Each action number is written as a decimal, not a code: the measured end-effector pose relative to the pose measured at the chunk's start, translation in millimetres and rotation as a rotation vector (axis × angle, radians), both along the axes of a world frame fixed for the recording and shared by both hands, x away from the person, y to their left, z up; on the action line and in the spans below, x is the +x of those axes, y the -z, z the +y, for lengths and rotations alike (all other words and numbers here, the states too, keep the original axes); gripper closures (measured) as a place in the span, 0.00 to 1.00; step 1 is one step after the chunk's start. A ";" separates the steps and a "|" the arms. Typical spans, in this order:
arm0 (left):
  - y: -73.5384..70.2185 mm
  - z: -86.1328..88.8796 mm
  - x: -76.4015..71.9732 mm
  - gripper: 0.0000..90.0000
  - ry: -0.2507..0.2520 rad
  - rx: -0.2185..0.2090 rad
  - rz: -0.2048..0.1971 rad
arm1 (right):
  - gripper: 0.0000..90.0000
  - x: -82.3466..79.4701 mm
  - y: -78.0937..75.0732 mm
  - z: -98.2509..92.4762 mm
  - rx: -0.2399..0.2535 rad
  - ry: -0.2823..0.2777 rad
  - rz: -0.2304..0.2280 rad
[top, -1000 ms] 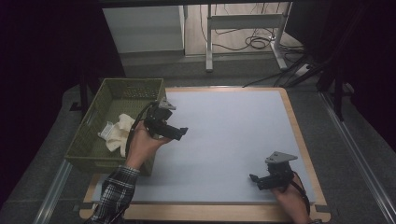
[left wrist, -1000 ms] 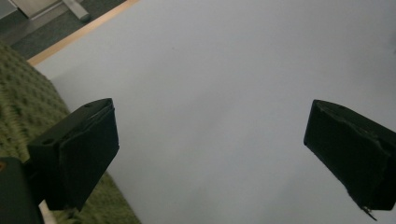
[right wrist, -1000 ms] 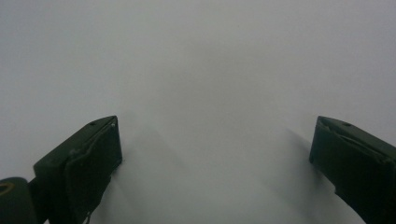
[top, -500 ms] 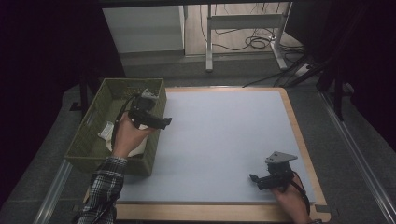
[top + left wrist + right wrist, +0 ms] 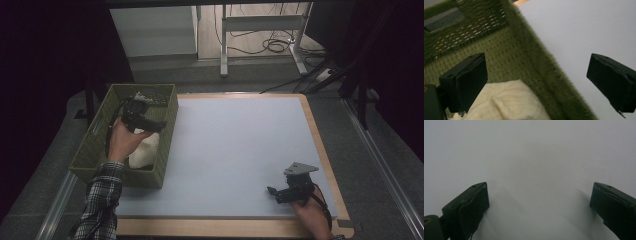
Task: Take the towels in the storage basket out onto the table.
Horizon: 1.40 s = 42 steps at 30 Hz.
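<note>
The 2 black jaws of the left gripper [image 5: 536, 85] stand wide apart with nothing between them: in the left gripper view one jaw hangs over the inside of the green woven basket [image 5: 524, 50] and the other over the pale grey table mat [image 5: 579, 30], so the basket's near wall runs right through the gap. Just below the inner jaw lies the cream-coloured folded cloth [image 5: 509, 102], resting on the basket floor against that wall. In the high view the left gripper [image 5: 142, 120] sits above the basket [image 5: 95, 145], held by the person's left hand [image 5: 122, 142], with the cloth [image 5: 145, 152] showing pale beside the hand at the basket's near end. The step in hand looks like a reach for the cloth, and to do it well the gripper should be carried further into the basket so that both jaws clear the wall before they go down; otherwise one jaw would likely land on the rim or pinch the weave. A raised fold makes the best target, and the jaws should close on it fully before lifting, since soft fabric slips easily. The right gripper [image 5: 292, 192] rests low over the mat near the table's wooden edge [image 5: 330, 165], its 2 jaws also wide and empty in the right gripper view [image 5: 539, 207], well apart from the basket.
</note>
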<state>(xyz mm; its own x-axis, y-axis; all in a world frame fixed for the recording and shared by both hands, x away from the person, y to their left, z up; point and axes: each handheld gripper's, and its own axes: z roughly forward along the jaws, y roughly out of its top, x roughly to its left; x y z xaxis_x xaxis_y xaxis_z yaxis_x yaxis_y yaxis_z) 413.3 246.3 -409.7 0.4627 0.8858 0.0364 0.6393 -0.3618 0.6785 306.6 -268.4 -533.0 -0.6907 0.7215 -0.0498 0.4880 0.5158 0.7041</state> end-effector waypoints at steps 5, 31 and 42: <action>10.0 17.0 7.7 0.03 -0.026 -0.006 0.015 | 0.03 0.0 0.0 0.0 0.000 0.000 0.000; 99.9 56.0 46.2 0.06 -0.157 0.143 0.521 | 0.03 0.1 0.1 0.0 0.001 0.000 0.000; 94.8 55.1 40.5 0.73 -0.147 0.166 0.556 | 0.03 0.1 0.1 0.0 0.001 0.000 0.000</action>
<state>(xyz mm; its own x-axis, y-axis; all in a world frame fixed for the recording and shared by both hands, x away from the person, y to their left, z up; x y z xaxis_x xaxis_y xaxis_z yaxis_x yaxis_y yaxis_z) 453.7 301.5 -504.5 0.3250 0.9451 -0.0331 0.9337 -0.3151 0.1698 306.7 -268.4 -533.1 -0.6906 0.7216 -0.0489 0.4880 0.5149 0.7048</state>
